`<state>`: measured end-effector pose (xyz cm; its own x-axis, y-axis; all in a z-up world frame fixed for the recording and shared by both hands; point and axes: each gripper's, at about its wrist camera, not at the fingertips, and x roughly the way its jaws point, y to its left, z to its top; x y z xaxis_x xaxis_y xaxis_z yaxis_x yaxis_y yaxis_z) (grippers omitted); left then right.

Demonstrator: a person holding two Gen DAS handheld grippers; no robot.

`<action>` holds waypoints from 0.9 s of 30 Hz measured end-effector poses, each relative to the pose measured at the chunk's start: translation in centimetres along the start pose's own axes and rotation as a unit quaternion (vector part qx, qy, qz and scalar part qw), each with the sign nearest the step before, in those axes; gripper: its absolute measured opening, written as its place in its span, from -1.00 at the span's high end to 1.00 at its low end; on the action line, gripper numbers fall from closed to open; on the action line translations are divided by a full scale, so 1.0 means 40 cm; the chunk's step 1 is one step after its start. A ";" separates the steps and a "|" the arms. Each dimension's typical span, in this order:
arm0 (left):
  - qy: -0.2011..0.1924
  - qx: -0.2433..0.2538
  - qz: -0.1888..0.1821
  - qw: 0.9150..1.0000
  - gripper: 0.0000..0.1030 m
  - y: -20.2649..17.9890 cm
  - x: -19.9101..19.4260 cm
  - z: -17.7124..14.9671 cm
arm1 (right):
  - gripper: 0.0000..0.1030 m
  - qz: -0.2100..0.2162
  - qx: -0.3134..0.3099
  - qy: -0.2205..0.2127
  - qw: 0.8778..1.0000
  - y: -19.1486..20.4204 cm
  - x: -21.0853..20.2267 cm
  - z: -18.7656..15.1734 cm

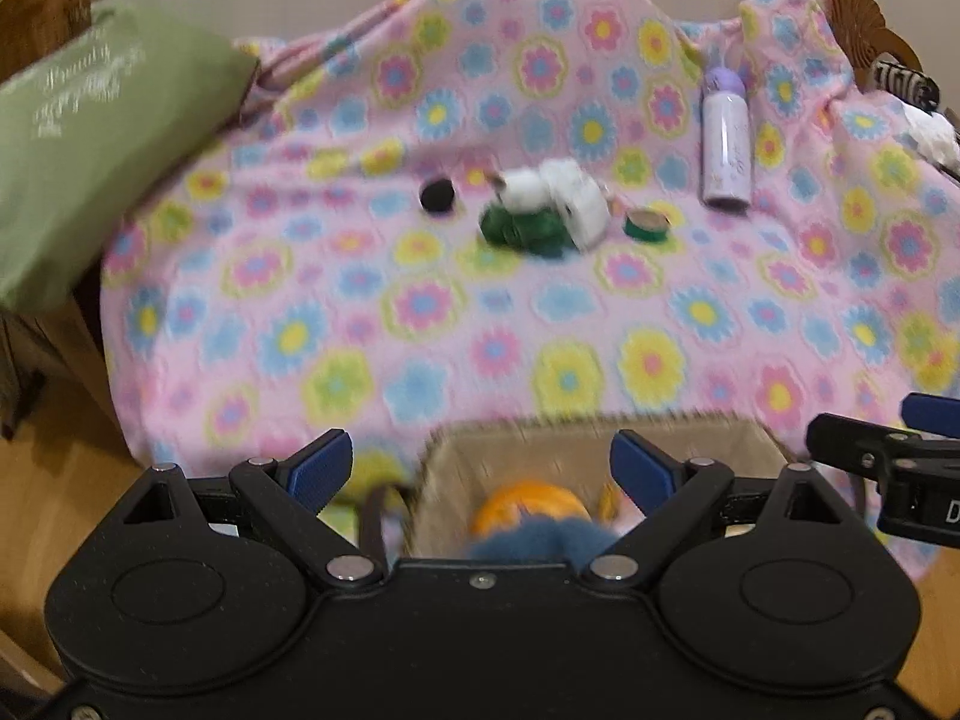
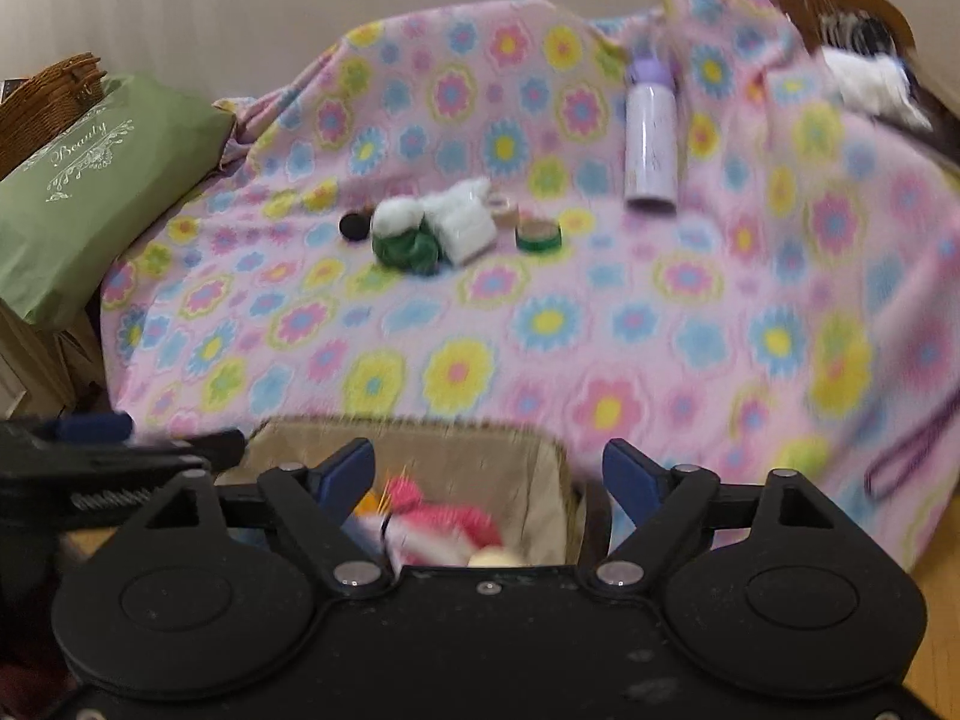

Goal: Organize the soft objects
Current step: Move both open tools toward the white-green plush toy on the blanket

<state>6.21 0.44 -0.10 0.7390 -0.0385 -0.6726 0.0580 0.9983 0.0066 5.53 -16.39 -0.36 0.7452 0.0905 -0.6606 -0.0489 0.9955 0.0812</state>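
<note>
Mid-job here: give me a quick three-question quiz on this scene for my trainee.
1. True or false: the left gripper holds a toy.
2. The lavender bottle stands on: A) floral blanket B) green pillow C) basket
3. Fill in: the green yarn lies ___ the basket.

Key: 1 false, its jaws are open and empty. 2 A. 3 outside.
</note>
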 end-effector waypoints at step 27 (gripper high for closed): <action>-0.059 0.062 0.016 0.996 -0.77 -0.007 0.319 0.199 | -0.99 -0.023 -0.106 -0.057 0.992 -0.042 0.399 0.225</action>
<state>20.95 -0.69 -2.79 0.8156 -0.0196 -0.5783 0.1106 0.9863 0.1226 23.48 -16.87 -4.31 0.8202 0.0528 -0.5696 -0.1424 0.9832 -0.1138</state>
